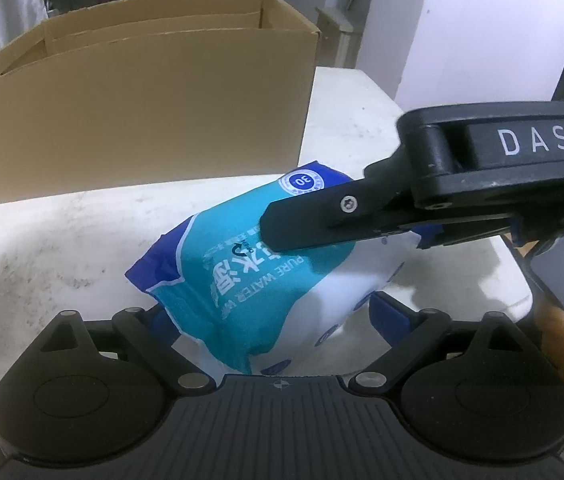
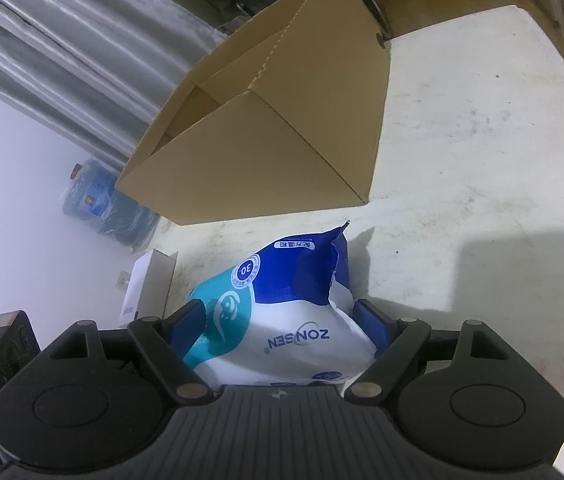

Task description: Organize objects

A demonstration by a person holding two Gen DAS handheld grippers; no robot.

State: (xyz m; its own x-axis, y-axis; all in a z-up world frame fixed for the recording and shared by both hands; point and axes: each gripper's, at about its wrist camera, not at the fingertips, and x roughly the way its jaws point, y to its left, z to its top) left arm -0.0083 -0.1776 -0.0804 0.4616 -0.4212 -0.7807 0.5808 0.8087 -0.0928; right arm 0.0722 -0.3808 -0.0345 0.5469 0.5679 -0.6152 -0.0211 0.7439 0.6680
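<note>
A blue, teal and white wet-wipes pack (image 1: 250,280) is held tilted just over the white table (image 1: 62,240). In the left wrist view it lies between my left gripper's (image 1: 274,312) blue pads, which touch its two sides. My right gripper comes in from the right, its upper finger (image 1: 309,220) lying across the pack's top. In the right wrist view the pack (image 2: 293,320) fills my right gripper (image 2: 282,320), both pads pressed on it. An open, empty cardboard box (image 1: 142,120) stands just behind the pack.
A small white carton (image 2: 150,284) stands at the table's edge beside the pack. On the floor by the wall lies a blue water jug in a plastic bag (image 2: 98,204). Bare tabletop (image 2: 481,160) stretches right of the cardboard box (image 2: 266,152). A hand (image 1: 561,344) grips the right gripper's handle.
</note>
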